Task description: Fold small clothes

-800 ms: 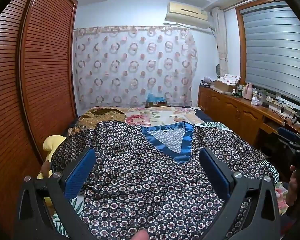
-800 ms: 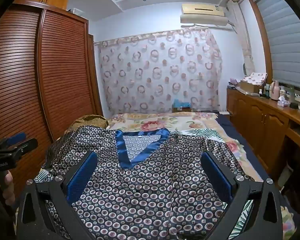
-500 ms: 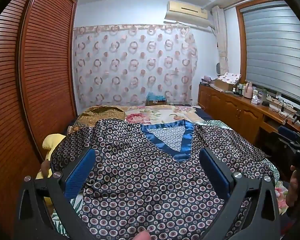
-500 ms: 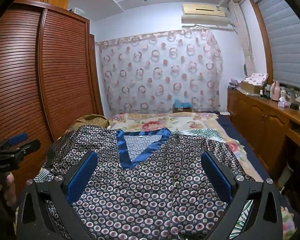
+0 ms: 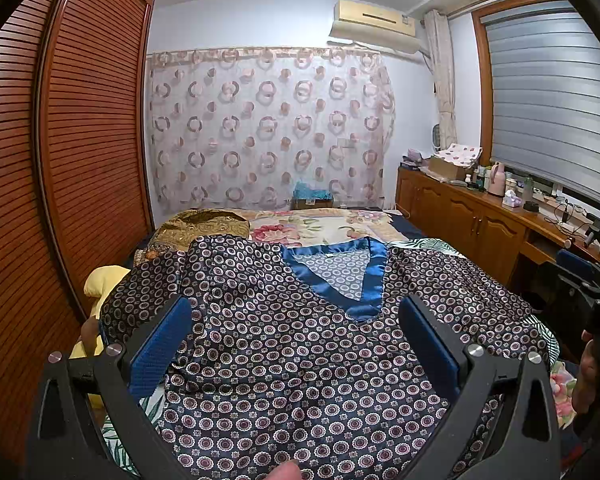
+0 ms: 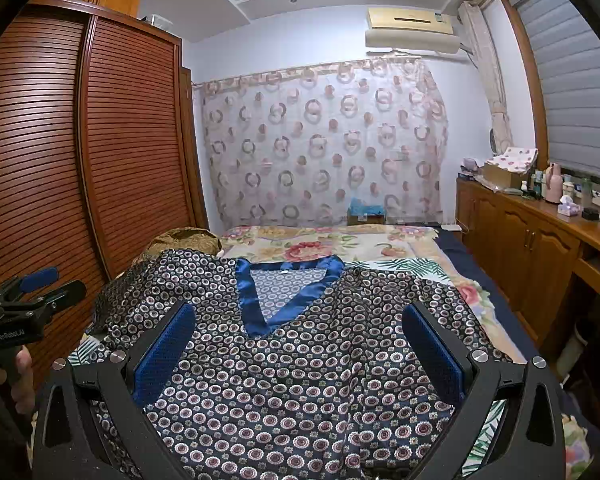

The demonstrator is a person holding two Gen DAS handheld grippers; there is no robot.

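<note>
Ahead at twelve o'clock on the floral-quilted bed (image 5: 324, 228), your wide-open left gripper (image 5: 295, 344) and right gripper (image 6: 300, 344) face a navy circle-print satin V-neck top (image 5: 300, 360), likely light, limp and slippery, so pinch its shoulder seams.

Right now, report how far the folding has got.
Done: the patterned top lies spread face up on the bed, blue V-neck showing. In hand: nothing; the left gripper and right gripper hang open above it. Left: every fold, since the sleeves and hem lie unfolded.

patterned top's (image 5: 300, 360) hem cut off by lower edge, bed (image 6: 340, 240) largely covered, countertop bottles (image 5: 496, 180) too small to be identified
</note>
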